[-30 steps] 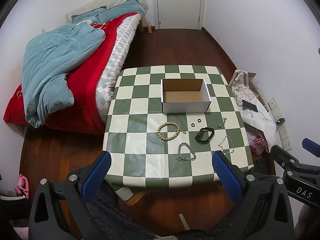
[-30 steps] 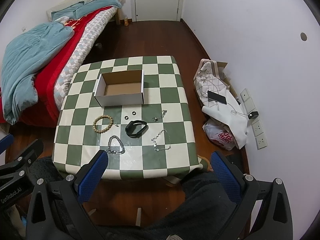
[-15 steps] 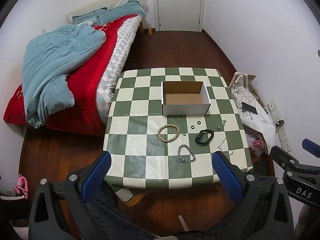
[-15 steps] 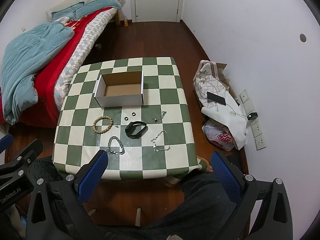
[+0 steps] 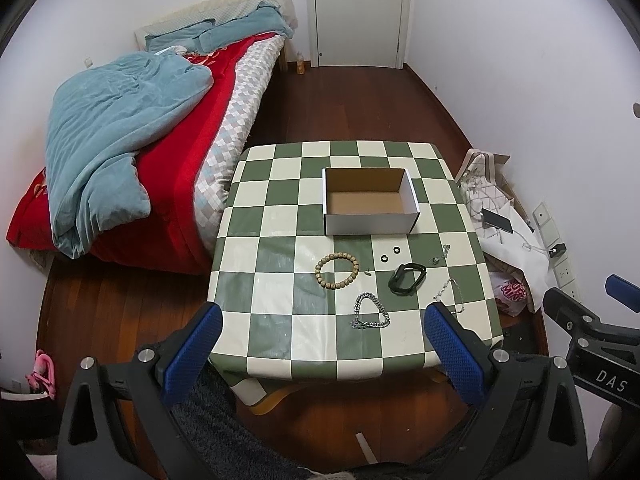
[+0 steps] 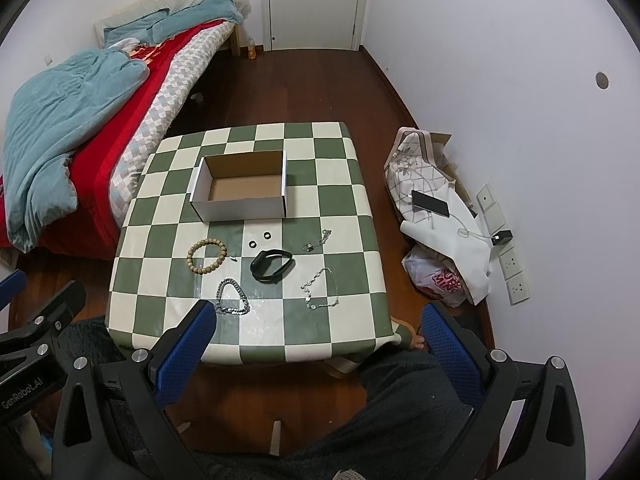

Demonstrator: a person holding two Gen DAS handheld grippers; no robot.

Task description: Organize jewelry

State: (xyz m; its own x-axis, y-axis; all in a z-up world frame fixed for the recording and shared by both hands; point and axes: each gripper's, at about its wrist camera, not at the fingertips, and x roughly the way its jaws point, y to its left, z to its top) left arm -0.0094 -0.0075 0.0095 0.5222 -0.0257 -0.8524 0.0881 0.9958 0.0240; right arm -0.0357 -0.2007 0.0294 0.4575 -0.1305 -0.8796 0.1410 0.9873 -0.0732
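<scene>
Ahead of both your tongs: checkered table (image 5: 256,280), open cardboard box (image 5: 370,202) at its far side, empty. Your left gripper (image 5: 320,354) and right gripper (image 6: 320,350) are both spread wide, holding nothing. Just beyond their tips lie the black band (image 6: 272,265), bead bracelet (image 5: 337,270), silver chain bracelet (image 5: 370,312), thin chain (image 6: 322,290), two black rings (image 6: 259,239).

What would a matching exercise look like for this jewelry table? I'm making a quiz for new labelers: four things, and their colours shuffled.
Things:
1. beaded bracelet
2. wristband
3. chunky chain bracelet
4. open box

Colours:
A. black
B. white outside, brown inside
C. tan
D. silver

Pairs: 1-C, 2-A, 3-D, 4-B
</scene>
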